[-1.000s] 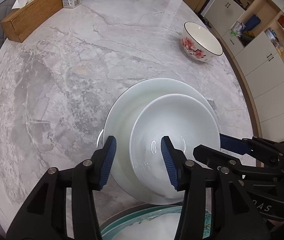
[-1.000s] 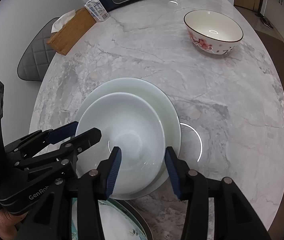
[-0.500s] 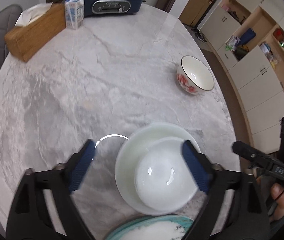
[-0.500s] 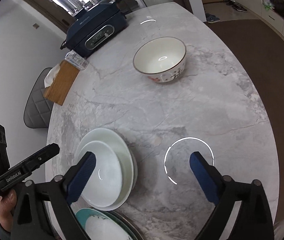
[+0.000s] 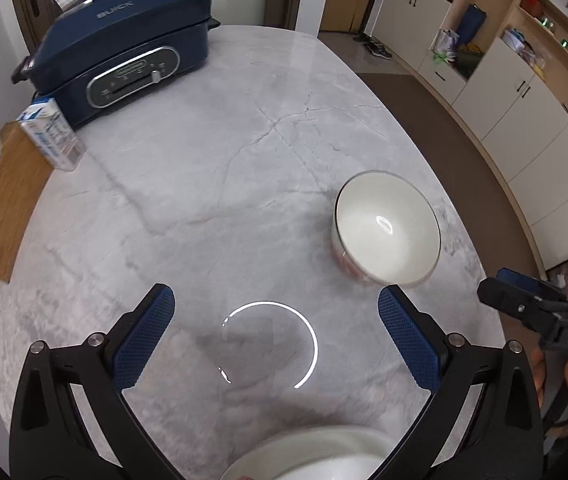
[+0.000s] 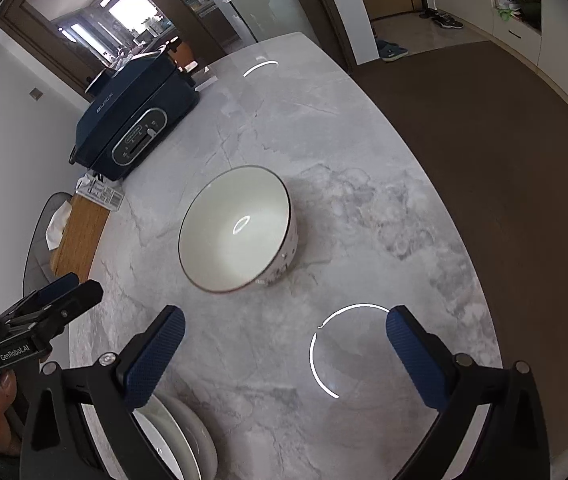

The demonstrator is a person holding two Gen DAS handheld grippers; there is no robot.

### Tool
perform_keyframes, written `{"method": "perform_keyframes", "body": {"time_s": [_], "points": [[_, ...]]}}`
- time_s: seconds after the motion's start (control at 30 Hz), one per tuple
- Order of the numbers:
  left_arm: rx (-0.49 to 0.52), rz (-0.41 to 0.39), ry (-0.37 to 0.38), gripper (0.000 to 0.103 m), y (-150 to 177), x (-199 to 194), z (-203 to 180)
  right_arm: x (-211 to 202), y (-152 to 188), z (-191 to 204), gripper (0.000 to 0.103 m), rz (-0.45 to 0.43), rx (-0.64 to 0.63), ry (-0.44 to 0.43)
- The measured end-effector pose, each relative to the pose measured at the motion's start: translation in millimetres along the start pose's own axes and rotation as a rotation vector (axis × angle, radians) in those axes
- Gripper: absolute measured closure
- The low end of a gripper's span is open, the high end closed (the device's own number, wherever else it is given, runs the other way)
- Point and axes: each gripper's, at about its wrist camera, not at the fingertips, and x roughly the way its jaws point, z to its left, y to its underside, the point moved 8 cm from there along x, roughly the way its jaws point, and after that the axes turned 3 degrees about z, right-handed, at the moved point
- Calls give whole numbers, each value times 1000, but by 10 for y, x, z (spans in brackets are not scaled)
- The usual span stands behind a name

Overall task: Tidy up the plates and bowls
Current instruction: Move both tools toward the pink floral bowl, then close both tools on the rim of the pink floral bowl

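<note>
While both grippers, left (image 5: 272, 334) and right (image 6: 284, 354), are held wide and empty, the bowl (image 6: 236, 230), judged glazed, slippery, breakable, is best pinched at its rim.

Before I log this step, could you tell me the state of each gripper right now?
Left gripper: open, holding nothing, above the table.
Right gripper: open, holding nothing, near the patterned bowl.

We find the floral bowl (image 5: 387, 227) on the marble table (image 5: 220, 168), right of centre. The electric grill (image 5: 120, 56) stands at the far left; the carton (image 5: 52, 136) and tissue box (image 5: 2, 196) sit before it. Stacked plates (image 6: 182, 440) lie nearest.
</note>
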Motion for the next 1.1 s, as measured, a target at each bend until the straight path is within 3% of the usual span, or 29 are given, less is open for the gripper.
{"method": "perform_keyframes", "body": {"time_s": [0.13, 0.23, 0.43, 0.6, 0.67, 0.73, 0.87, 0.97, 1.07, 1.1], "points": [[-32, 44, 30, 0, -232, 315, -118, 151, -239, 22, 3, -6, -9, 15], [-7, 57, 16, 0, -298, 509, -191, 326, -315, 5, 11, 29, 7, 31], [47, 96, -45, 1, -309, 800, -254, 539, -353, -54, 20, 66, 31, 55], [34, 91, -32, 3, -307, 926, -236, 625, -355, -93, 28, 80, 36, 64], [33, 94, -18, 13, -304, 968, -250, 654, -373, -91, 34, 85, 38, 65], [31, 112, -1, 42, -282, 1021, -270, 677, -377, -86, 35, 92, 38, 62], [15, 126, 65, 61, -255, 1080, -332, 747, -389, -76, 45, 111, 29, 66], [25, 130, 78, 77, -254, 1094, -388, 814, -378, -65, 70, 132, 7, 78], [39, 134, 78, 87, -247, 1095, -462, 849, -383, 10, 86, 145, 0, 48], [44, 136, 78, 93, -242, 1092, -480, 857, -386, 35, 86, 148, -8, 53]]}}
